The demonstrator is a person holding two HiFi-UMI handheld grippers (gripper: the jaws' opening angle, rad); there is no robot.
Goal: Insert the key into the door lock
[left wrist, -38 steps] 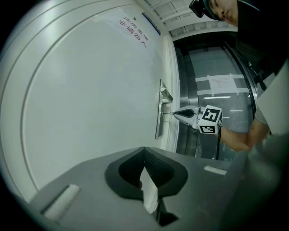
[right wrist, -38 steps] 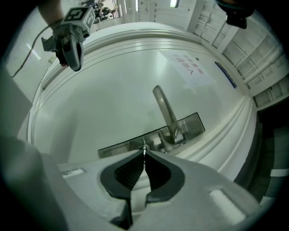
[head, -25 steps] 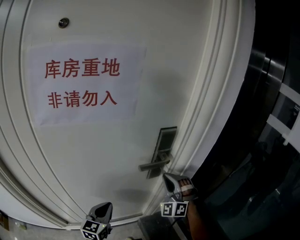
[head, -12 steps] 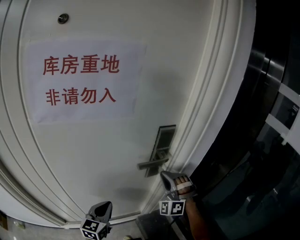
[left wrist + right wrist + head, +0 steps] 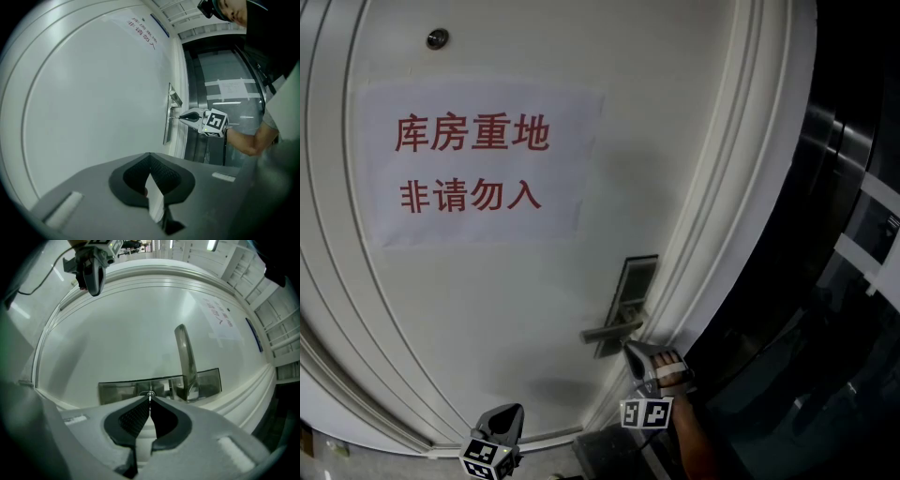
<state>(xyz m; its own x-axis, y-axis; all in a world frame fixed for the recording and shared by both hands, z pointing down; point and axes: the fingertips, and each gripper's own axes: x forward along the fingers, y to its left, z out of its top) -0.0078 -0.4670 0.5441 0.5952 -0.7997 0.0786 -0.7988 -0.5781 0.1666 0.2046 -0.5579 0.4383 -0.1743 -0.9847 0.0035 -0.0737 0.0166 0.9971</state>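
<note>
**Key at the lock, pinched in the right tool**

Head view: the right tool [image 5: 632, 351] is seen at five o'clock of the lock plate [image 5: 633, 291], under the handle [image 5: 609, 330]; key and keyhole are hidden. Left gripper view: the left tool [image 5: 150, 157] is closed on nothing, and a thin key [image 5: 174, 117] spans tool and plate. Right gripper view: the jaws are pinched on the key, at twelve o'clock; insertion depth cannot be judged. It should be pushed straight, level and unrolled.

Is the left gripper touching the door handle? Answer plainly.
No: the left gripper hangs low, well apart from the door handle; only the right gripper, shut on the key, is at the lock plate.
</note>
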